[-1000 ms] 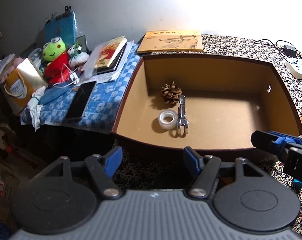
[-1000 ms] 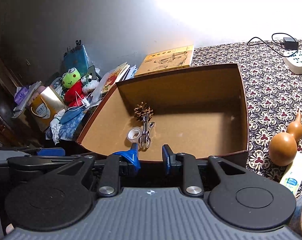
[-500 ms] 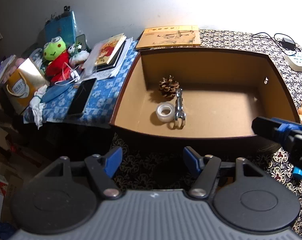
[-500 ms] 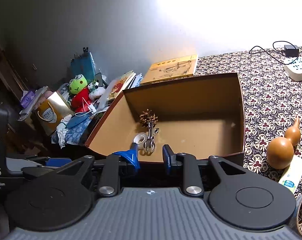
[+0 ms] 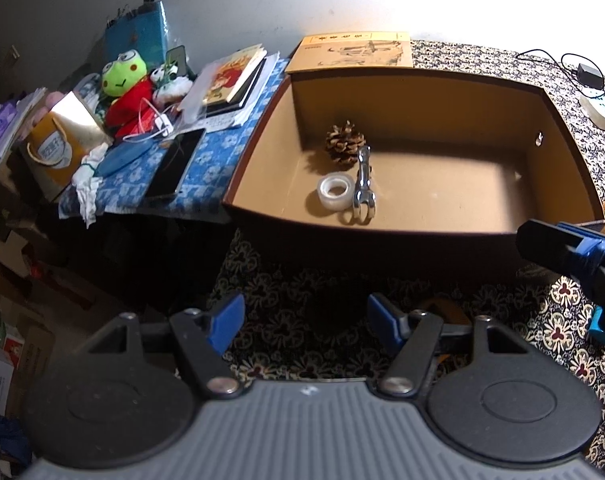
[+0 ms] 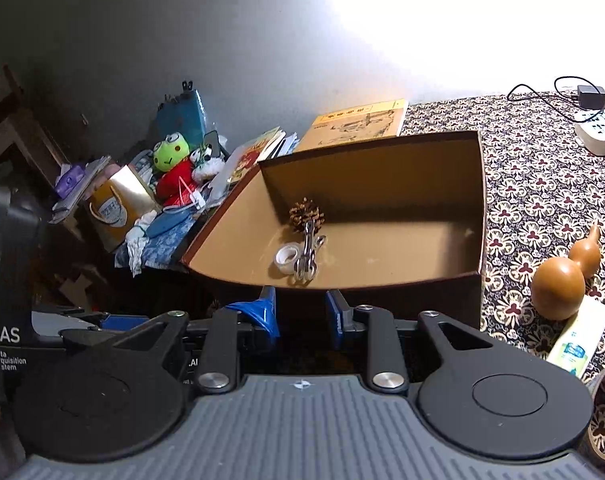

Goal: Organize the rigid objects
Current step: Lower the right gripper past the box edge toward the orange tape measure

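An open brown cardboard box holds a pine cone, a roll of clear tape and a chrome metal tool. My left gripper is open over the patterned cloth in front of the box, with nothing between its fingers. My right gripper hovers before the box's near wall; its jaws are opening and nothing is between them. It also shows at the right edge of the left wrist view. A brown gourd lies right of the box.
Left of the box a blue cloth carries a phone, books, a frog plush and a paper bag. A yellow book lies behind the box. A power strip and a white carton lie at right.
Both grippers have drawn back a little from the box, which now sits farther off in both views. The right gripper's pads stand slightly wider apart.
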A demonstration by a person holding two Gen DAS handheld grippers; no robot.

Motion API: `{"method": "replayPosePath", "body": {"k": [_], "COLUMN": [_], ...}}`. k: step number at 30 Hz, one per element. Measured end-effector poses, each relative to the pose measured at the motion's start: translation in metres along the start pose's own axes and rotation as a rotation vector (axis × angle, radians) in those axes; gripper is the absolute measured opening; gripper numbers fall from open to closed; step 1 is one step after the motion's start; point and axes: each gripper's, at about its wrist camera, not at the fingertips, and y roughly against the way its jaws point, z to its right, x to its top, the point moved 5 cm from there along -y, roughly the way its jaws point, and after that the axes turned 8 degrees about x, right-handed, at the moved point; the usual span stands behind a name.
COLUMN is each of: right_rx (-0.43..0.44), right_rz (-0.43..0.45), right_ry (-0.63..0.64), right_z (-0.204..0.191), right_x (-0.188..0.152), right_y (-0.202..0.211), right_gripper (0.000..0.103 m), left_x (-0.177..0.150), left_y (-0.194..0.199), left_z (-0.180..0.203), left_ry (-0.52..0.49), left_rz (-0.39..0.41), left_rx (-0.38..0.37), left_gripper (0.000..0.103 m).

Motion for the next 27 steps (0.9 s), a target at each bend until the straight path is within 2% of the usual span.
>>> {"method": "replayPosePath", "body": {"k": [9, 21, 27], "right_rx": [0.036, 0.082, 0.076], "right_rz": [-0.075, -0.202, -0.238], "right_ry": [-0.002, -0.088, -0.138], "right_z": [0.003, 0.01, 0.014], "right_x": [-0.022, -0.068, -0.074], "right_y": [0.003, -0.01, -0.017], "right_gripper": [0.01, 0.01, 0.01], "left_x": [-0.019, -0.061, -0.072], "left_y": [0.002, -0.009, -0.02], "left_z": [0.011, 0.02, 0.022], "left_ry": [-0.008, -0.034, -0.059], "left_rz": [-0.044, -0.14, -0.168], "left_rx": [0.011, 0.053, 0.038], "left_gripper": [0.068, 0.068, 0.068]}}
